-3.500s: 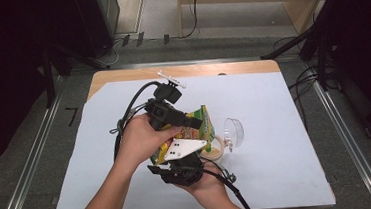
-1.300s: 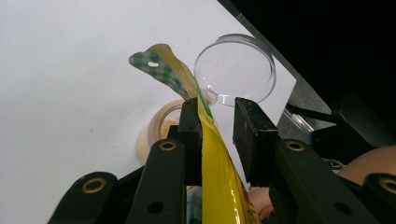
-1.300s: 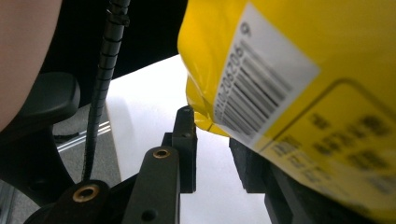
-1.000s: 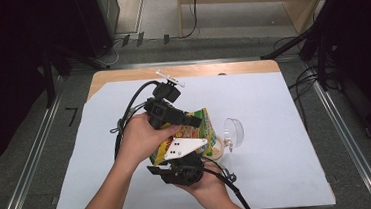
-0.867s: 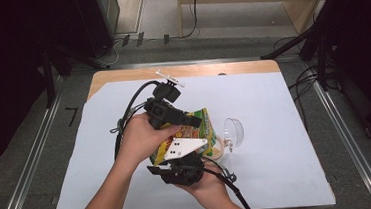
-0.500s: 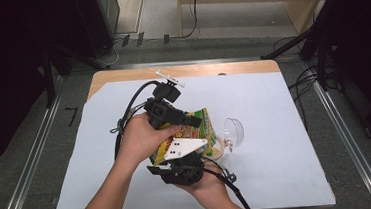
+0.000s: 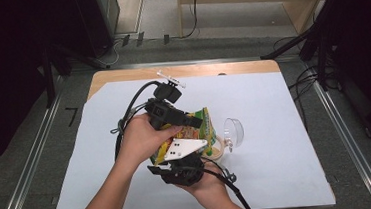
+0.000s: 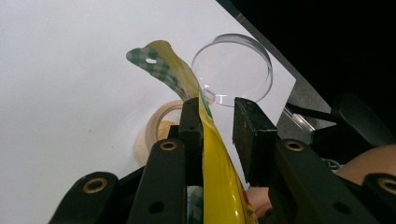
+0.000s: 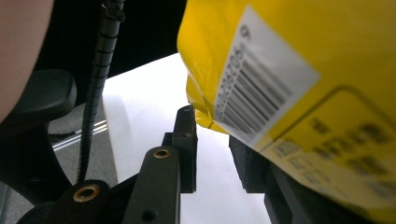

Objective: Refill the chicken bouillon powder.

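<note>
Here, near the counter's (image 7: 121, 82) front edge, the left hand-held gripper (image 8: 218, 122) is gripping a yellow packet (image 8: 215, 182) between partly closed jaws, tilting it over a jar (image 8: 156, 128) beside a clear lid (image 8: 233, 69). The right hand-held gripper (image 9: 211, 140) is sitting under the packet; its grip cannot be told.

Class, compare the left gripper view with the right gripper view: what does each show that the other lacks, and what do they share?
Left gripper view alone: a clear round lid, a small jar holding tan powder, and the yellow packet's green-checked top. Right gripper view alone: the packet's barcode label and a ribbed black cable. Both share the yellow packet, the white table sheet and a pair of black jaws rising from the bottom.
</note>
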